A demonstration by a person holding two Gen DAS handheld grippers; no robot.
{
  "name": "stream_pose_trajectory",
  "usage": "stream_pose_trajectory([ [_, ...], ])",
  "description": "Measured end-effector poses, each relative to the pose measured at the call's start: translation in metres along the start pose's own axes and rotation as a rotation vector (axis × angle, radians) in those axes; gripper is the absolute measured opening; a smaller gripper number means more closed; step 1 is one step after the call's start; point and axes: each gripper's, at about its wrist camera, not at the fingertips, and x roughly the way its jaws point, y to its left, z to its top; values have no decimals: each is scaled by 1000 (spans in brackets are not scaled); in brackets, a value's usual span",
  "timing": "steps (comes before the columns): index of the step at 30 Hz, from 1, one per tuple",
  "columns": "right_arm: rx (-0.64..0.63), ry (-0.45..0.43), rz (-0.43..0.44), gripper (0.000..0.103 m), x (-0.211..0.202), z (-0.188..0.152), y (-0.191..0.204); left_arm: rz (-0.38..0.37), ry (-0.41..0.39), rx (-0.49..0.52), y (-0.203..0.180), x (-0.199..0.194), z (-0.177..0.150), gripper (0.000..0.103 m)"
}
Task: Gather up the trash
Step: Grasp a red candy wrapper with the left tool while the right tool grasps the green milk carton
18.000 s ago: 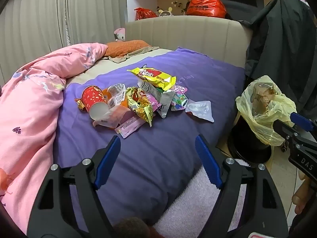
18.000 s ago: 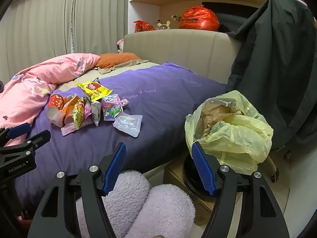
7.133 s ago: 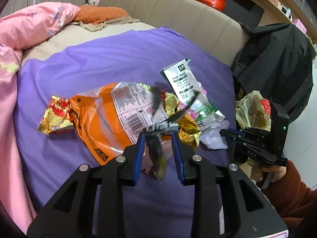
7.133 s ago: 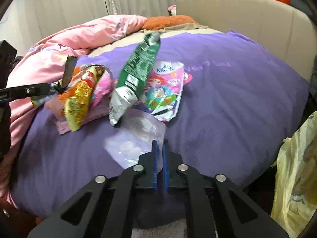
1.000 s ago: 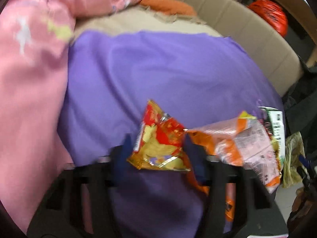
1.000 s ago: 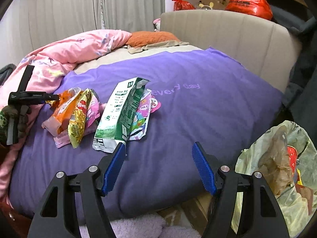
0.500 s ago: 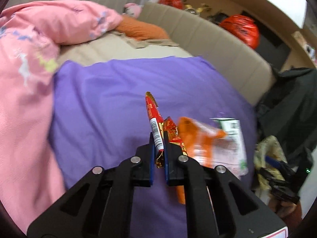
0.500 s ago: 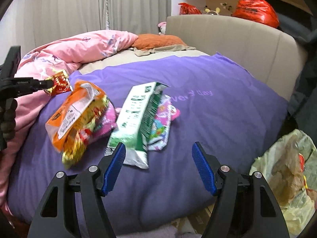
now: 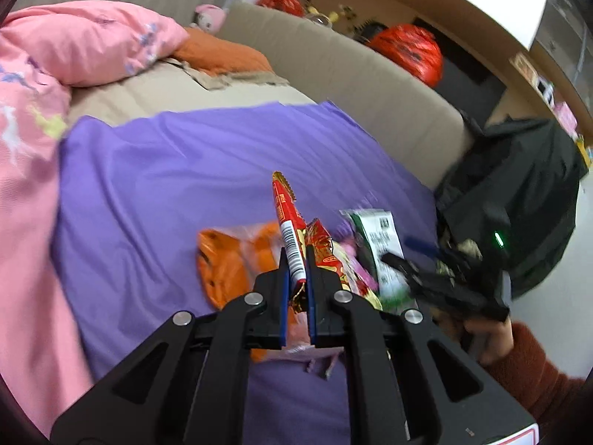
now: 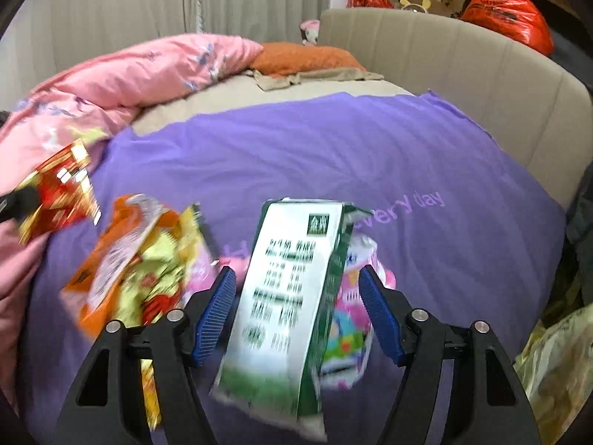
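Observation:
My left gripper (image 9: 297,259) is shut on a red and gold snack wrapper (image 9: 287,218), held edge-on above the purple blanket (image 9: 166,170); the wrapper also shows at the far left of the right wrist view (image 10: 59,189). My right gripper (image 10: 298,293) is open, its fingers either side of a green and white carton (image 10: 289,296) lying on the blanket. An orange snack bag (image 10: 122,259) lies left of the carton. A pink cartoon wrapper (image 10: 352,319) lies under its right side. The right gripper shows blurred in the left wrist view (image 9: 437,282).
A yellow trash bag (image 10: 556,363) sits off the bed at the right. A pink duvet (image 10: 111,81) covers the bed's left side. The beige headboard (image 10: 463,59) runs behind, with red bags (image 10: 507,3) on the shelf. A black jacket (image 9: 519,193) hangs at the right.
My right gripper has moved forward over the carton, which now lies between its open fingers. My left gripper stays shut on the red wrapper and has swung slightly right.

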Motion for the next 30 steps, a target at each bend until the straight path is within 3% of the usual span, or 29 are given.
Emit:
stream_pose_trajectory([
  [3,-21,51,-22,62,18,13,5,-13,37,35,-13,12,-8,7],
  [5,-35,99,-24,54,28,19,8,-21,60,49,-18,18,-13,7],
  [7,-39,111,-15,53,29,21,8,-29,83,55,-21,24,-17,7],
  [22,-27,-119,23,50,-86,-11,-10,-11,78,109,-42,26,-24,7],
  [30,24,-212,4,50,-136,-21,-47,-20,26,186,-89,11,-10,7],
])
